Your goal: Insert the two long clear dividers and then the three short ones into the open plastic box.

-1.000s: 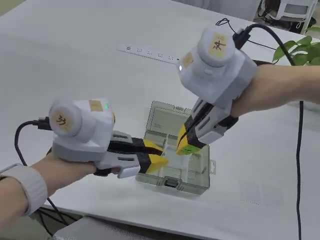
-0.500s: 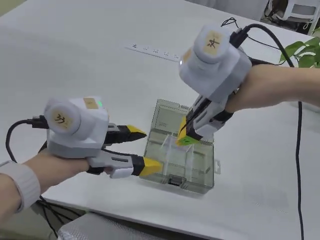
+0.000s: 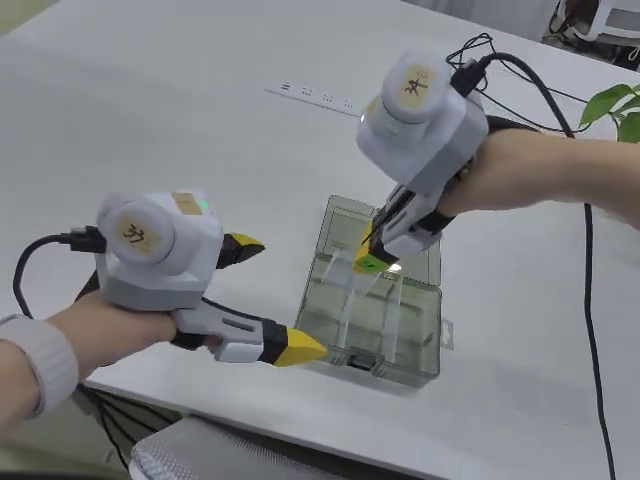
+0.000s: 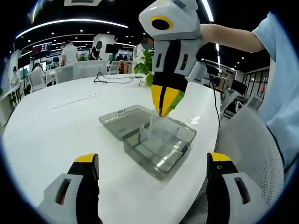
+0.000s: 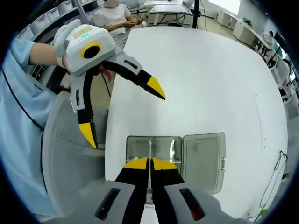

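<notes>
While the box (image 3: pixel 400 368) sits close to the table's (image 3: pixel 150 120) near edge, with its lid (image 3: pixel 345 225) laid flat behind it and bare tabletop open to the left and beyond, we see the left gripper (image 3: pixel 272 295) apart to its left, jaws spread wide and empty. The right gripper (image 3: pixel 370 263) hangs over the box with jaws pinched on a clear divider (image 4: pixel 159 123), whose lower edge reaches into the box, though we cannot tell whether it touches the floor or how many dividers stand inside. Round stickers (image 3: pixel 137 236) on both grippers carry handwriting we cannot read.
</notes>
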Available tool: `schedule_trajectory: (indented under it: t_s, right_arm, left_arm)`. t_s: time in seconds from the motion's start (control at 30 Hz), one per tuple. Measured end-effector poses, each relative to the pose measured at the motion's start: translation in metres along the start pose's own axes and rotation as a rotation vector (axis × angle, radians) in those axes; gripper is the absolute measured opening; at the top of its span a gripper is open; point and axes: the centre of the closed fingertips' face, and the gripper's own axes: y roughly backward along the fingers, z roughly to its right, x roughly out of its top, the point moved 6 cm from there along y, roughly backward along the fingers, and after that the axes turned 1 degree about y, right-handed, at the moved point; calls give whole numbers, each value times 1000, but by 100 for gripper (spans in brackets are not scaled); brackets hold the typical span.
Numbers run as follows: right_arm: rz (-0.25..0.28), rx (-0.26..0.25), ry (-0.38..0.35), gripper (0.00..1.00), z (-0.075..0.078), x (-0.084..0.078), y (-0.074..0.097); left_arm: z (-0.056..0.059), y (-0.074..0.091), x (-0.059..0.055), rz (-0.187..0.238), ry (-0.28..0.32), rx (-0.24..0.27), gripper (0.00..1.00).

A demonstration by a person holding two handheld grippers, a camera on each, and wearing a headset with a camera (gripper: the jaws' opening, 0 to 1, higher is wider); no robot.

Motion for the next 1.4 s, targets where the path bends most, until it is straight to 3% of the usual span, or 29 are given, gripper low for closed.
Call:
schedule_trajectory:
  t_s: [0.1, 0.43, 0.7, 1.4]
  right_arm:
    - [2, -3, -8, 2, 6, 2, -4]
    - [-8, 13, -7, 2, 3, 4, -15]
    - [-25, 23, -5, 2, 11, 0, -23]
    - [-26, 2, 6, 2, 4, 7, -32]
  left_arm:
    - [-4, 2, -4, -9, 19, 21, 100]
    - [-2, 4, -9, -10, 42, 13, 100]
    - [-3, 6, -14, -12, 56, 12, 99]
    - [-2, 5, -16, -14, 72, 3, 96]
